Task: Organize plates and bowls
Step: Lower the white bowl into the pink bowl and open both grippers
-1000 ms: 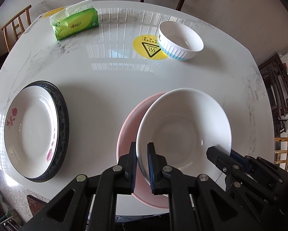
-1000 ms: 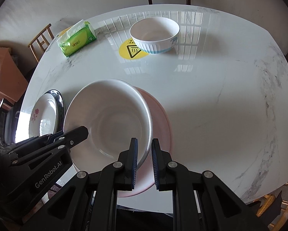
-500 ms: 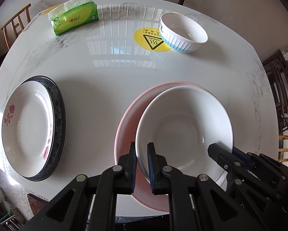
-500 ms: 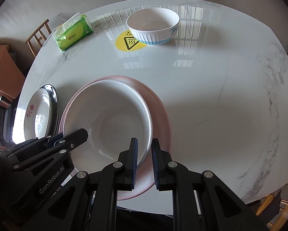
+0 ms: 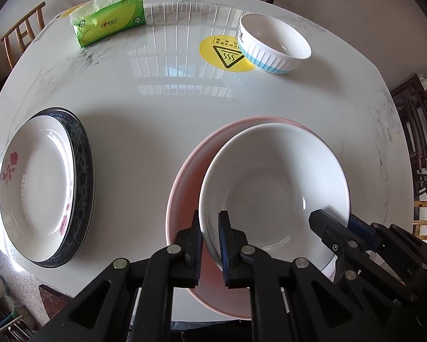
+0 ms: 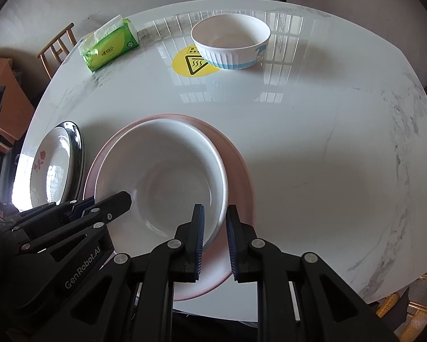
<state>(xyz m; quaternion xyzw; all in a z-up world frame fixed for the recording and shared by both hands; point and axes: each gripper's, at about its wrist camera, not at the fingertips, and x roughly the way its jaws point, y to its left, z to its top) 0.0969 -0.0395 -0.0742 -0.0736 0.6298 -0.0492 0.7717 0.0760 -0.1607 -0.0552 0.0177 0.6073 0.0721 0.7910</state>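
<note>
A large white bowl rests inside a wider pink plate near the table's front edge. My left gripper is shut on the bowl's near-left rim, one pad inside and one outside. My right gripper straddles the bowl's near-right rim; its jaws are opening and a gap shows beside the rim. Each gripper also shows in the other's view: the right gripper and the left gripper. A ribbed white-and-blue bowl stands at the far side.
At the table's left edge a floral white plate lies on a dark-rimmed plate. A green tissue pack and a yellow warning sticker are at the back. Wooden chairs ring the round marble table.
The white bowl has settled lower onto the pink plate, whose far rim now shows around it. The right jaws have parted slightly from the rim. The left grip is unchanged.
</note>
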